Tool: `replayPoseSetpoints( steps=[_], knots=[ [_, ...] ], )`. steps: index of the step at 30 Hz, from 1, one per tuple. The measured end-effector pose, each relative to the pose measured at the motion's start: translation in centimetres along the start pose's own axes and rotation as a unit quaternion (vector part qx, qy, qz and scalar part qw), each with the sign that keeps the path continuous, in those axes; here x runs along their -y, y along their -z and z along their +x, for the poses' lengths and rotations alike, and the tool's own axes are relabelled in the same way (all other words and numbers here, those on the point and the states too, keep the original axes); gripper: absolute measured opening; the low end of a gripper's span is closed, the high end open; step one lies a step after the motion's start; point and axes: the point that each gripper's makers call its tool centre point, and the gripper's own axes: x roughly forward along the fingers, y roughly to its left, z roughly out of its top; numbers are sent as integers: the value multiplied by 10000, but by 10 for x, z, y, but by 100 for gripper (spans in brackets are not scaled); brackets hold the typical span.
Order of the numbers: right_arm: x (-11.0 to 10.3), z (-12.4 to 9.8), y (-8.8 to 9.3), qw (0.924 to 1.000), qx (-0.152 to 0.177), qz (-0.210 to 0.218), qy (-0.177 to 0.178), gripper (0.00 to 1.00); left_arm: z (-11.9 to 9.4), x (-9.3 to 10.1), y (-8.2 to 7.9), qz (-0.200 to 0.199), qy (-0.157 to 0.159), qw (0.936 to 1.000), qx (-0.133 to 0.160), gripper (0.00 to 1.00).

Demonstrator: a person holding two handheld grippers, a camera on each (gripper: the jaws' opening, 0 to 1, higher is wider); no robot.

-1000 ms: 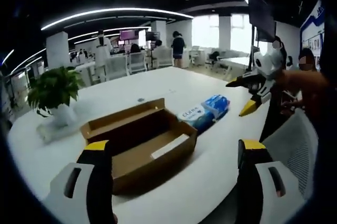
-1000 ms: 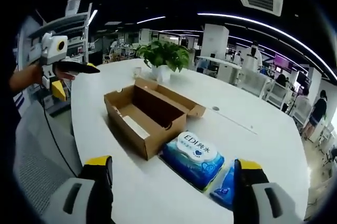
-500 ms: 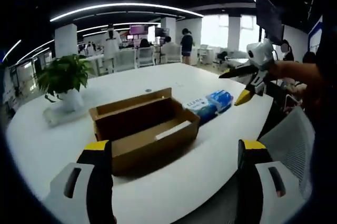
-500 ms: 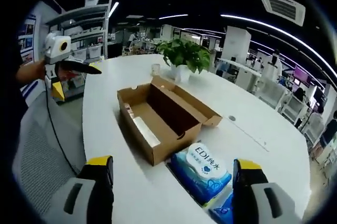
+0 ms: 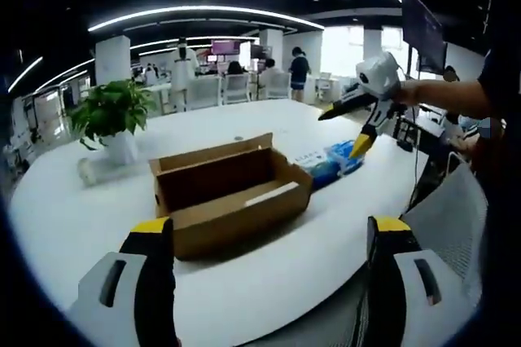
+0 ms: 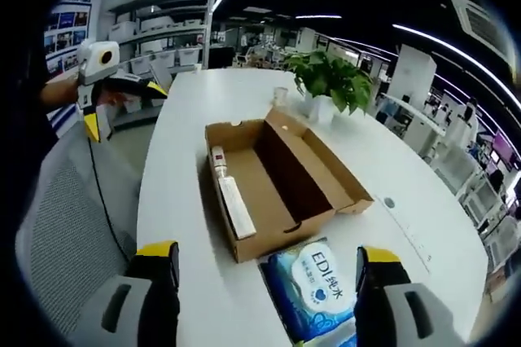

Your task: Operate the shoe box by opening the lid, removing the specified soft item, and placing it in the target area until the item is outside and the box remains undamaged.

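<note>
The brown cardboard shoe box (image 5: 228, 192) (image 6: 273, 188) lies open on the white table (image 5: 98, 225) (image 6: 179, 160), lid folded back, with a white strip along its inner near wall. A blue wipes pack (image 6: 317, 278) (image 5: 330, 164) rests on the table right beside the box's end. My left gripper (image 5: 264, 282) is open, held back from the table's edge in front of the box. My right gripper (image 6: 264, 298) is open above the wipes pack and box end. In the left gripper view the right gripper (image 5: 366, 115) hovers over the pack; in the right gripper view the left gripper (image 6: 110, 90) is off the table.
A potted plant (image 5: 110, 115) (image 6: 330, 82) stands on the table behind the box, with a small cup (image 6: 281, 96) near it. A grey mesh chair (image 6: 57, 217) (image 5: 456, 225) sits at the table's edge. Shelves, desks and people stand far back.
Both views have shifted as the hands moved. The right gripper has come in over the wipes pack and box end; the left gripper has drawn back. The box and pack lie as before.
</note>
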Motion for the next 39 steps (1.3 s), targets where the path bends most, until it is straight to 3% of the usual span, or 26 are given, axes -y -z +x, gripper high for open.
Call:
replayPoseSetpoints(
  steps=[11, 16, 26, 39],
  knots=[
    [7, 26, -8, 9987, -218, -358, -305, 85, -21, 4, 2, -224, 3, 9997, 18, 99],
    [11, 36, -15, 9981, -219, -473, -321, 82, -30, 6, 11, -335, -58, 9994, 6, 99],
    [7, 56, -20, 9946, -409, -736, -610, 82, -31, 20, 22, -328, 78, 9994, -58, 99],
    [13, 77, -18, 9893, -714, -1062, -697, 79, -30, 31, 17, -308, 164, 9994, 35, 99]
  ],
)
